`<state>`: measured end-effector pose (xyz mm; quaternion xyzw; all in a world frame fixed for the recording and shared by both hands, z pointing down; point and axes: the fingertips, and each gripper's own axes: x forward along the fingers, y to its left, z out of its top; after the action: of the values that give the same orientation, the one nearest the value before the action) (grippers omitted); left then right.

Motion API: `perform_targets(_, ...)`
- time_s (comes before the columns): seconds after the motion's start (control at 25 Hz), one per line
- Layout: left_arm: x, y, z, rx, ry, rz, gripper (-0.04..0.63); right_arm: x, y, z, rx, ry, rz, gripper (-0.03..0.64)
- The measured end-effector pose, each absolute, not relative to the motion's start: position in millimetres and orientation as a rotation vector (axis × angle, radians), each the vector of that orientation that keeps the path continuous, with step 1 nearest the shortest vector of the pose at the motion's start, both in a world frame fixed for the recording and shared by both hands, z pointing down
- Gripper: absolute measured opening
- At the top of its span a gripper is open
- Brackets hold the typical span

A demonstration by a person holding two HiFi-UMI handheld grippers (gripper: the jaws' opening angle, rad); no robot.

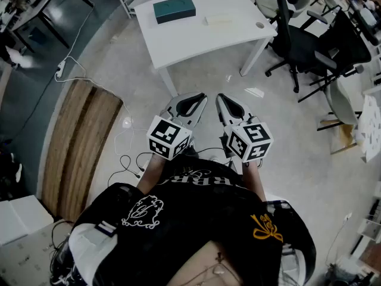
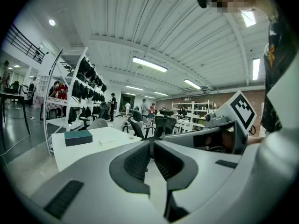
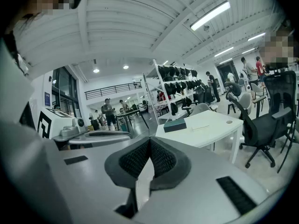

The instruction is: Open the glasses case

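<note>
— What takes up most of the scene?
— A white tabletop, standing on the grey floor, with black office chairs off its right corner.
— And the person's tools?
— The left hand-held gripper and the right hand-held gripper are held side by side above the floor, well short of the tabletop's near edge. Each has its jaws pressed together with nothing between them.
— Where is the glasses case?
— It lies flat and closed, a dark teal box near the far left corner of the tabletop, well apart from both tools.
— Anything smaller?
— A pale strip lies near the middle of the tabletop, just right of the case.
</note>
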<state>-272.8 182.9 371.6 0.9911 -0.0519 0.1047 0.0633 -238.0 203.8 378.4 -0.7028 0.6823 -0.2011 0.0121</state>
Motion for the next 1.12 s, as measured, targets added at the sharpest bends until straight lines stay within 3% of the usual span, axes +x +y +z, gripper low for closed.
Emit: perform_targets(1.12,-294,102,403,2.953,-0.079,0.375,0.037,-252,137,409,-2.246,2.012,-0.734,0.014)
